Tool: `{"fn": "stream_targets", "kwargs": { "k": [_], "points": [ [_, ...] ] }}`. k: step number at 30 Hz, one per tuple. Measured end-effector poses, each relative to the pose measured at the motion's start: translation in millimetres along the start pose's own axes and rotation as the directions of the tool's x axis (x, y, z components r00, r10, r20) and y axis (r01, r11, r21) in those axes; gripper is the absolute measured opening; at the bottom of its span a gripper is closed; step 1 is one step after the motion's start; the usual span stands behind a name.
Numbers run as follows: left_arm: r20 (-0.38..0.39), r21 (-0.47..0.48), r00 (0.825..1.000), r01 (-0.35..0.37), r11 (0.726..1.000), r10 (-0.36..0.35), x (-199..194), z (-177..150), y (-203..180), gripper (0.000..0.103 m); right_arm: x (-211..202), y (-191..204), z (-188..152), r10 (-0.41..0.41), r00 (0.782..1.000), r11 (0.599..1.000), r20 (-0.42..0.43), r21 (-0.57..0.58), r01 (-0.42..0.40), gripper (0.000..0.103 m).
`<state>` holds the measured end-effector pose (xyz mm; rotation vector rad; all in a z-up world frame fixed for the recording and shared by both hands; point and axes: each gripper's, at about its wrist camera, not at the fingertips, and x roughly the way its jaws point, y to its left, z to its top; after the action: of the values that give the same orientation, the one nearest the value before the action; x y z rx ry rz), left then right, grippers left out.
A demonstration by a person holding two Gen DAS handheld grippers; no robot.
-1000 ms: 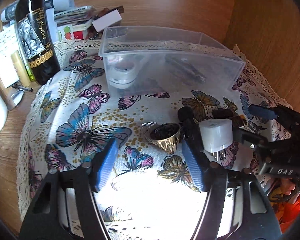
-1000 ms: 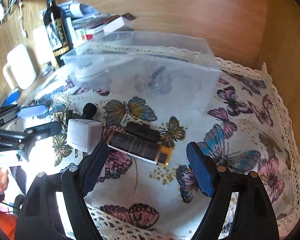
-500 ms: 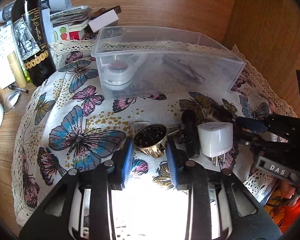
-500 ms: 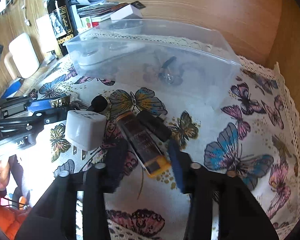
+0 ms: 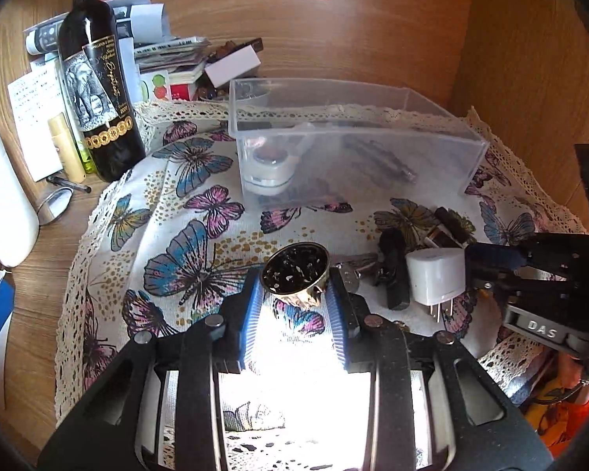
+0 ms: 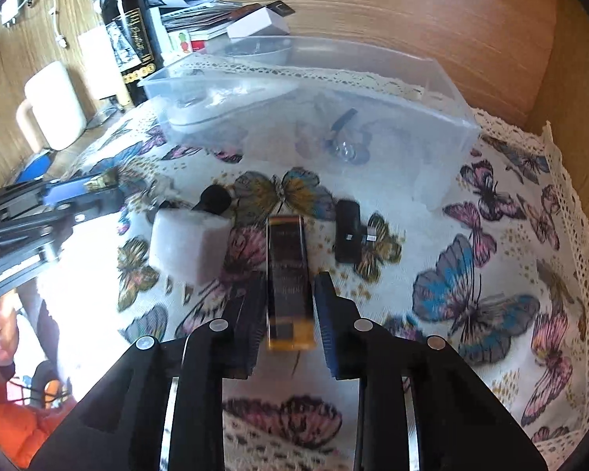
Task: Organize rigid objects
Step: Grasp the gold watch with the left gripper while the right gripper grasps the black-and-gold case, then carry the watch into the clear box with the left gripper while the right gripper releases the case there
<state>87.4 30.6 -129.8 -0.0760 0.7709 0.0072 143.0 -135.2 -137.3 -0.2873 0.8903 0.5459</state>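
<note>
Two items are being gripped at once, so the sorting looks partly done. The clear plastic bin (image 5: 357, 133) at 12 o'clock on the butterfly cloth (image 5: 184, 235) already holds a round white container (image 5: 269, 170) and a long dark object (image 5: 381, 161), plus something small that is too hazy to name. The left hand-held gripper (image 5: 294, 294) is clenched on a small gold cup (image 5: 296, 274) with dark speckled contents, its blue pads pressed to both sides; whether the cup is off the cloth cannot be told. The right hand-held gripper (image 6: 288, 306) is clamped around a dark bar with a yellow end (image 6: 288, 274), which points toward the bin.

Left on the cloth, judging by what lies loose: a white plug adapter (image 5: 436, 276) at 3 o'clock of the cup, a black stick-shaped piece (image 5: 392, 271) just beside it, some keys (image 5: 353, 269) between the two, and a small black block (image 6: 347, 235) at 1 o'clock of the bar. All of these would seem bound for the bin.

As for writing, "DAS" is readable on the right tool's body in the left view. The wine bottle (image 5: 98, 90) at 10 o'clock carries an elephant label with cursive script and a row of gold medals, the words too small to read. The bar's print is blurred, and the orange and pink notes on the wall are illegible.
</note>
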Motion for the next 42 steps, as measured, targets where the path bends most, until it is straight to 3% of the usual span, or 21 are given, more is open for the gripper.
{"fn": "stream_targets", "kwargs": {
  "k": [7, 13, 29, 35, 42],
  "points": [
    [0.037, 0.008, 0.999, -0.006, 1.000, 0.006, -6.0, 8.6, -1.5, 0.032, 0.4, 1.9, 3.7, 0.001, 0.999, 1.000, 0.032, 0.002, -0.001, 0.022],
    [0.086, 0.021, 0.996, -0.009, 1.000, 0.007, -13.7, 23.8, -5.9, 0.032, -23.8, -8.8, 13.4, -0.020, 0.992, 0.999, 0.123, 0.050, 0.014, 0.022],
    [0.258, 0.045, 0.964, -0.083, 0.996, 0.069, -28.2, 87.7, -12.7, 0.032, -82.5, -33.3, 54.6, -0.106, 0.931, 0.990, 0.349, 0.121, 0.067, 0.022],
    [0.273, 0.026, 0.960, -0.075, 0.997, 0.065, -22.9, 110.3, -6.3, 0.032, -82.7, -42.5, 66.7, -0.132, 0.920, 0.987, 0.370, 0.138, 0.086, 0.022],
    [0.251, 0.017, 0.966, -0.073, 0.997, 0.066, -2.2, 128.5, -2.3, 0.032, -66.9, -52.6, 84.8, -0.137, 0.924, 0.986, 0.356, 0.137, 0.094, 0.022]
  ]
}}
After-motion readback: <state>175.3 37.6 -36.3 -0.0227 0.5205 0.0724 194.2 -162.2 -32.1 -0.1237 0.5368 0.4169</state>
